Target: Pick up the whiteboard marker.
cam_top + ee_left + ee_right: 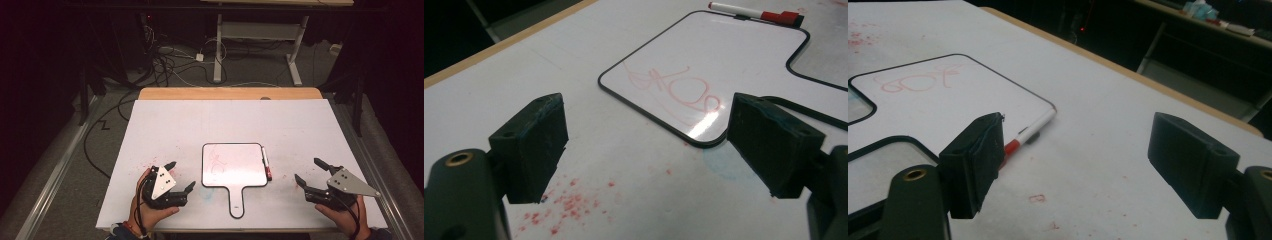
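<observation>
From the high view, a small paddle-shaped whiteboard (234, 166) lies flat in the middle of the white table (165, 125), its short handle pointing toward the person. A red-capped marker (266, 163) lies against the board's right edge, likely parked there within easy reach. The left gripper (180, 176) rests at the board's left and the right gripper (309, 173) at its right, each well apart from it, both with jaws spread and empty. That flanking placement suggests the person is poised to begin work on the board.

In the left gripper view, the two black jaws, blocky with a matte, slightly worn look, stand wide with nothing between them. Beyond them the board (704, 65) shows a glossy white face, a thin dark rounded rim and a faint red scribble (674, 90). Red flecks (569, 202) speckle the table just in front.

In the right gripper view, the jaws again stand apart and hold nothing. The marker (1030, 132), a slim white barrel with a red cap, lies just past the left jaw, touching the board's corner (1045, 102).
</observation>
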`<action>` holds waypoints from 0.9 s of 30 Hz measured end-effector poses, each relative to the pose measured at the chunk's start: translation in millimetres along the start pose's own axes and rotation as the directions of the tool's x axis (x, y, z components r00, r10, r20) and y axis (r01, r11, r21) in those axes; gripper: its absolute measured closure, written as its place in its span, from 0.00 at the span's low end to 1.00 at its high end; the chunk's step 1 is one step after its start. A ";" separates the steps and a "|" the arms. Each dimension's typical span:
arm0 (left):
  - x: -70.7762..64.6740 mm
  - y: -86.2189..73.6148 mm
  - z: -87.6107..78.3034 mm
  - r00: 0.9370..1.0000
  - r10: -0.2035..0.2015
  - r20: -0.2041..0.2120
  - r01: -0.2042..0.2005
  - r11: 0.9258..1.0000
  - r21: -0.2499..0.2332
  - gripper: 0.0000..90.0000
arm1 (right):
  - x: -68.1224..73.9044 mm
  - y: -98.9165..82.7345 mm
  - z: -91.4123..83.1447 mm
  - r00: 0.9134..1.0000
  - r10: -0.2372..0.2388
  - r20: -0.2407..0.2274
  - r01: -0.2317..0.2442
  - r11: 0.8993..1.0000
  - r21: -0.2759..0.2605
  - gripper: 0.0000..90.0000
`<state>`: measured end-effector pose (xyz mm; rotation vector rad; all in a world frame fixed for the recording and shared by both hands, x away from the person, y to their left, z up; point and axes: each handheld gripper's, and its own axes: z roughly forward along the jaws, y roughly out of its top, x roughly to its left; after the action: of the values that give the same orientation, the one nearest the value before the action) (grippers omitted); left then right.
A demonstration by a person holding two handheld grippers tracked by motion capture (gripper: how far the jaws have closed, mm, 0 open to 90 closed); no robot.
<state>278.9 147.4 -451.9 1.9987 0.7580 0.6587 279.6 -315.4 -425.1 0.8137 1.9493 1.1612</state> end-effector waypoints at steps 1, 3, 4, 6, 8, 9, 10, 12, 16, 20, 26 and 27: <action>0.4 0.0 1.4 1.000 0.002 -0.002 -0.002 1.000 -0.001 0.18 | 0.0 0.0 0.0 1.000 0.000 0.000 0.000 1.000 0.000 0.26; 2.4 -1.1 4.5 1.000 0.008 0.004 -0.008 1.000 0.014 0.18 | -0.7 -2.2 4.7 1.000 -0.004 -0.014 0.004 1.000 0.023 0.26; 3.2 -1.8 6.2 1.000 0.014 -0.001 -0.014 1.000 0.024 0.19 | -1.0 -3.1 6.3 1.000 -0.002 -0.015 0.002 0.999 0.036 0.26; 5.7 -3.2 8.6 1.000 0.016 -0.006 -0.016 0.999 0.043 0.19 | -2.9 -4.8 9.2 1.000 0.002 -0.026 -0.001 0.999 0.053 0.26; 7.8 -4.9 8.6 1.000 0.021 -0.014 -0.020 0.998 0.054 0.19 | -5.4 -5.8 12.5 0.999 0.015 -0.032 -0.013 0.997 0.073 0.25; 8.5 -5.8 8.5 1.000 0.025 -0.019 -0.024 0.998 0.056 0.19 | -6.5 -5.9 13.4 0.999 0.028 -0.043 -0.025 0.997 0.073 0.25; 11.9 -8.0 8.0 1.000 0.020 -0.020 -0.019 0.998 0.059 0.19 | -7.1 -5.6 14.6 0.998 0.028 -0.049 -0.024 0.997 0.077 0.25; 13.6 -9.0 7.9 1.000 0.013 -0.018 -0.012 0.998 0.059 0.19 | -7.1 -5.0 15.5 0.998 0.023 -0.050 -0.019 0.997 0.078 0.24; 17.5 -10.0 8.4 1.000 -0.005 0.003 0.005 0.999 0.050 0.18 | -7.1 -3.1 22.5 0.998 0.005 -0.070 0.002 0.995 0.097 0.25; 19.7 -10.0 13.1 1.000 0.008 0.013 -0.009 0.998 0.064 0.18 | -10.6 -0.6 29.6 0.996 0.019 -0.086 -0.010 0.994 0.106 0.26; 22.7 -13.4 16.8 1.000 0.005 0.026 -0.007 0.996 0.092 0.19 | -20.5 13.0 60.6 0.987 0.064 -0.150 -0.035 0.981 0.190 0.32; 22.6 -12.6 17.0 1.000 0.009 0.022 -0.011 0.995 0.097 0.19 | -23.0 15.2 67.2 0.984 0.086 -0.156 -0.053 0.977 0.205 0.32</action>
<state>302.6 159.9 -467.3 2.0957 0.7809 0.6151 349.8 -297.1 -428.3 0.9221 2.2165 1.1153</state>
